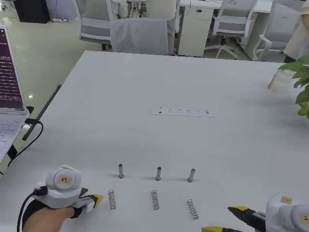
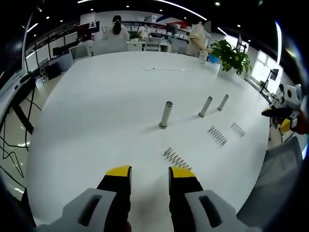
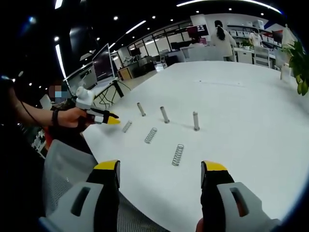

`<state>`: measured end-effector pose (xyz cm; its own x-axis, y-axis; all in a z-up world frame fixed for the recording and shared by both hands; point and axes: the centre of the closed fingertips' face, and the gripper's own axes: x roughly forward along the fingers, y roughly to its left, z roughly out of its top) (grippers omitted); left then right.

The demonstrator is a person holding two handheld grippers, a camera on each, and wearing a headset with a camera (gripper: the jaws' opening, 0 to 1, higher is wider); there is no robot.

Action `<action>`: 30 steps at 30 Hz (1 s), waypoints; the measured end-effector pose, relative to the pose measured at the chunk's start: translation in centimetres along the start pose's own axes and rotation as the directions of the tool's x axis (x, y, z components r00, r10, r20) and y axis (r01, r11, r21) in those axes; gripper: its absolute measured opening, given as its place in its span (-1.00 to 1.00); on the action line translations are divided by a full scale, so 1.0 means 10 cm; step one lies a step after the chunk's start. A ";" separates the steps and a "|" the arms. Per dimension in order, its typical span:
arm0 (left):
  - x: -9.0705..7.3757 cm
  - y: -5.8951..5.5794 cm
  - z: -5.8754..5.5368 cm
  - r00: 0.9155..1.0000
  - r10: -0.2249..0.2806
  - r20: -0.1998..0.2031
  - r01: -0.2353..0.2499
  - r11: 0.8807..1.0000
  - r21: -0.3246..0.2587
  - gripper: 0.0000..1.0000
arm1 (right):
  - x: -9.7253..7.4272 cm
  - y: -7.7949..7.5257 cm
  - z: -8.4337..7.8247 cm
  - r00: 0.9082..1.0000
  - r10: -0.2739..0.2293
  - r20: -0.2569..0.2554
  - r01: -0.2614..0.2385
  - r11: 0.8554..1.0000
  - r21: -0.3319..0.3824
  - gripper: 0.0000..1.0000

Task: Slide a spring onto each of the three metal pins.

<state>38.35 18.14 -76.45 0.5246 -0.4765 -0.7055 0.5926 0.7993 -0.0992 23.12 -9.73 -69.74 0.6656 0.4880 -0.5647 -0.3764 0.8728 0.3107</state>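
Springs (image 1: 155, 199): three, flat on table (image 1: 145, 87), none fitted; pins (image 1: 158, 173): three, upright, bare; left gripper (image 2: 149, 171), right gripper (image 3: 160, 166): jaws apart, empty; all three fittings outstanding

Right gripper (image 1: 222, 219) and laptop (image 1: 7, 82) partly beyond the head view's edges

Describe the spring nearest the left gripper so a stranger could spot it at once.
On the white table, three pins stand in a row near the front edge, each with a spring lying before it. Take the leftmost spring, before the leftmost pin; alone of the three, it lies beside the left gripper's yellow-tipped jaws.
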 end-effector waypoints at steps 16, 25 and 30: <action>-0.35 -0.04 -0.04 0.998 -0.011 0.067 0.012 1.000 -0.009 -0.26 | 0.03 0.01 0.03 1.000 0.008 -0.003 -0.008 1.000 -0.010 0.34; -0.48 -0.13 -0.04 0.995 -0.030 0.092 0.031 1.000 -0.005 -0.16 | 0.06 0.02 0.07 1.000 0.016 -0.003 -0.016 1.000 -0.019 0.34; -0.55 -0.16 -0.05 0.994 -0.022 0.103 0.024 1.000 -0.013 -0.13 | 0.06 0.03 0.07 1.000 0.019 -0.003 -0.019 1.000 -0.018 0.34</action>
<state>34.19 19.66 -72.79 0.5715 -0.5295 -0.6269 0.5971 0.7924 -0.1249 23.84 -9.17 -69.39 0.6564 0.5041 -0.5613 -0.4006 0.8633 0.3069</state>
